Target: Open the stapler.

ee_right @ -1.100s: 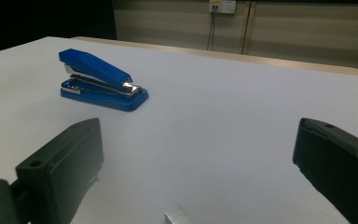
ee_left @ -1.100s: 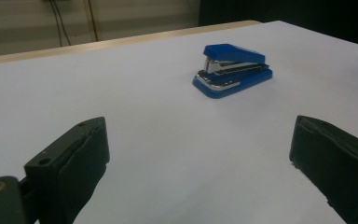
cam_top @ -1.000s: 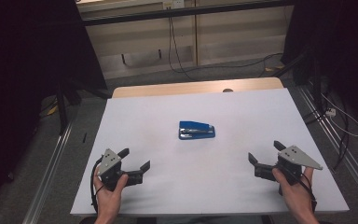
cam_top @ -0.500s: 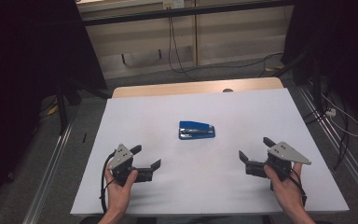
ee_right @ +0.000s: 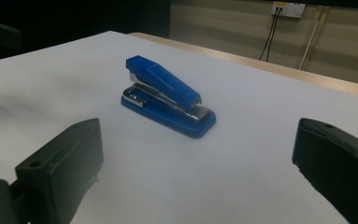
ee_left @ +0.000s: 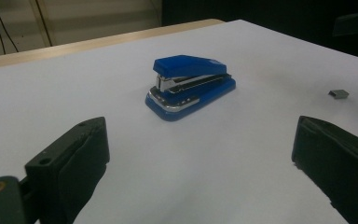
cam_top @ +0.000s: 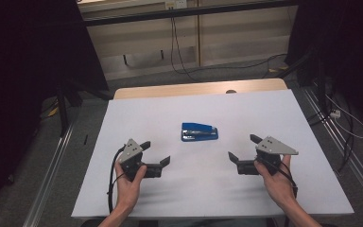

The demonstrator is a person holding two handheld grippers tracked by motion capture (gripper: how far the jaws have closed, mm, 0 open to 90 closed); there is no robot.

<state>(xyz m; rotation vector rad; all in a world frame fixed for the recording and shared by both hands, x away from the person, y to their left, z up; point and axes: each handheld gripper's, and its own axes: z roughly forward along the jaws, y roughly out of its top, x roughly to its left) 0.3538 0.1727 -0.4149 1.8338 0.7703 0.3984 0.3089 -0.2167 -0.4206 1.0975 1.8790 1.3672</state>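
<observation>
Nearest the person: left tongs (cam_top: 157, 155), held in the left hand (cam_top: 128, 182), jaws spread wide and empty, pointing inward across the white tabletop (cam_top: 274, 113). Right tongs (cam_top: 243, 150), held in the right hand (cam_top: 276, 182), likewise spread and empty, pointing inward from the other side.

Middle of the tabletop: one blue stapler (cam_top: 199, 132), lying flat on its base, closed, long axis running left to right. It sits apart from both tongs, beyond and between them. In the left gripper view the stapler (ee_left: 190, 85) shows its mouth end; in the right gripper view the stapler (ee_right: 167, 95) shows lengthwise.

Small item: a loose strip of staples (ee_left: 338, 94) on the sheet, near the stapler, to its right in the left gripper view.

Far edge: bare wooden strip, then floor with cables.

Step in hand, by judgement: approach, no contact yet. Next move calls for closing the gap and bracketing the stapler's body squarely.
</observation>
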